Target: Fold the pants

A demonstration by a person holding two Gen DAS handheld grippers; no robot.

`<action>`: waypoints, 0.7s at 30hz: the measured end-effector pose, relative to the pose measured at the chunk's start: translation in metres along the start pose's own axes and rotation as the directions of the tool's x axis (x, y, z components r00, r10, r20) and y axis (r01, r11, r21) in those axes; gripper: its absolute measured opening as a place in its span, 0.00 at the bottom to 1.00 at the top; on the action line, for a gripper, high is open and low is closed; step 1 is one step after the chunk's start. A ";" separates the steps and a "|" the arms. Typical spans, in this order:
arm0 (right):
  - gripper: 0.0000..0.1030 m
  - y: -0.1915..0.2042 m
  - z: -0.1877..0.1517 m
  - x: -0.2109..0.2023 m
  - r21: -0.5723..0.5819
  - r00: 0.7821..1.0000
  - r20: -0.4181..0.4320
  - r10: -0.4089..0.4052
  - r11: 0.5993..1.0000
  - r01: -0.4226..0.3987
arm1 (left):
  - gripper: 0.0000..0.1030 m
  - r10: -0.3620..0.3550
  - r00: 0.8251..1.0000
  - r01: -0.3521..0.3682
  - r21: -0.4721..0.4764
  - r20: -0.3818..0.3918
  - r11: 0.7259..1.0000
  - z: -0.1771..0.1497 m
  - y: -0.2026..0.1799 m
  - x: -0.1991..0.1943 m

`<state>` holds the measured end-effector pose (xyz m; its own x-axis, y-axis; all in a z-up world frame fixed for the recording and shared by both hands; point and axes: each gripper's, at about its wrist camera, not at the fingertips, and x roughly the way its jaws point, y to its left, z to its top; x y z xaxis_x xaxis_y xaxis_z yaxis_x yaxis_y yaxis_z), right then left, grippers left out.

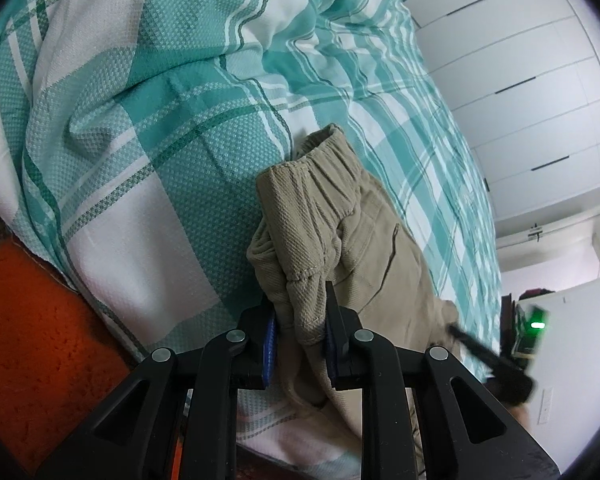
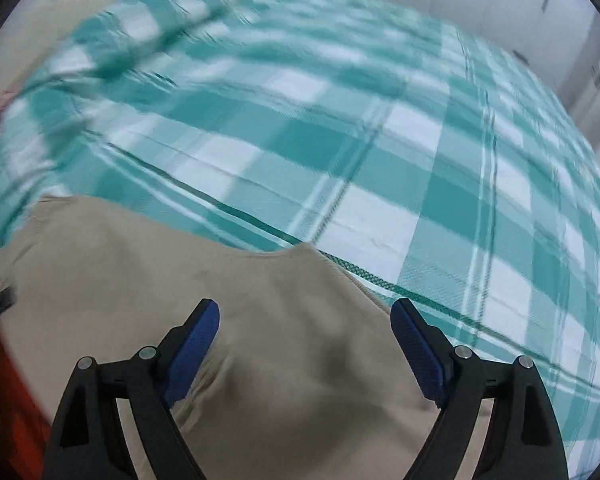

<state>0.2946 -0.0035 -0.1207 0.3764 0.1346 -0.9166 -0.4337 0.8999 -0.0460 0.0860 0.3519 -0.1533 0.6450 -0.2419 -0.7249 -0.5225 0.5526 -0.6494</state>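
Note:
Beige pants point(image 1: 352, 236) lie on a bed with a green and white checked cover point(image 1: 148, 152). My left gripper point(image 1: 300, 320) is shut on a bunched fold of the pants near the elastic waistband, which stands up ahead of the fingers. In the right wrist view the pants point(image 2: 148, 280) spread flat over the lower left of the bed point(image 2: 380, 152). My right gripper point(image 2: 305, 344) is open just above the pants cloth, with nothing between its blue pads point(image 2: 416, 344). That view is motion-blurred. The right gripper also shows at the right edge of the left wrist view point(image 1: 496, 356).
An orange rug point(image 1: 32, 332) lies on the floor beside the bed's near edge. White wardrobe doors point(image 1: 520, 80) stand past the far side of the bed. A doorway point(image 1: 560, 248) shows at the right.

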 end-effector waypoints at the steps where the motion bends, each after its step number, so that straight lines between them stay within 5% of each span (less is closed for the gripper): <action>1: 0.84 0.004 -0.001 0.015 0.002 0.999 -0.038 -0.001 1.000 0.001 | 0.18 -0.001 1.000 0.001 0.000 0.001 1.000 0.000 0.000 0.000; 3: 0.85 0.015 -0.014 0.048 -0.034 0.988 -0.156 0.003 0.999 -0.009 | 0.18 0.000 1.000 0.000 0.006 0.002 1.000 0.000 -0.001 0.000; 4: 0.85 0.023 -0.019 0.053 -0.083 0.989 -0.144 -0.043 0.996 0.032 | 0.17 -0.003 1.000 0.003 0.006 0.004 1.000 0.000 -0.002 -0.001; 6: 0.83 0.032 -0.019 0.040 -0.142 0.995 -0.065 -0.078 0.988 0.068 | 0.16 -0.018 1.000 0.018 0.009 0.012 1.000 0.000 -0.003 -0.004; 11: 0.81 -0.007 -0.046 -0.048 -0.058 0.982 0.186 0.035 0.998 -0.024 | 0.15 -0.026 0.998 0.020 0.092 0.065 0.996 -0.005 -0.020 -0.018; 17: 0.81 -0.091 -0.163 -0.118 0.047 0.951 0.305 0.042 0.997 -0.059 | 0.14 0.065 0.984 -0.109 0.266 0.168 0.958 -0.025 -0.065 -0.036; 21: 0.81 -0.157 -0.254 -0.146 0.225 0.930 0.365 -0.047 0.973 -0.040 | 0.13 -0.035 0.984 -0.048 0.449 0.175 0.892 -0.061 -0.154 -0.066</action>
<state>0.1000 -0.2697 -0.0803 0.6692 0.2348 -0.7050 -0.2528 0.9641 0.0812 0.0900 0.2342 -0.0193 0.7507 -0.1178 -0.6500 -0.2468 0.8627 -0.4414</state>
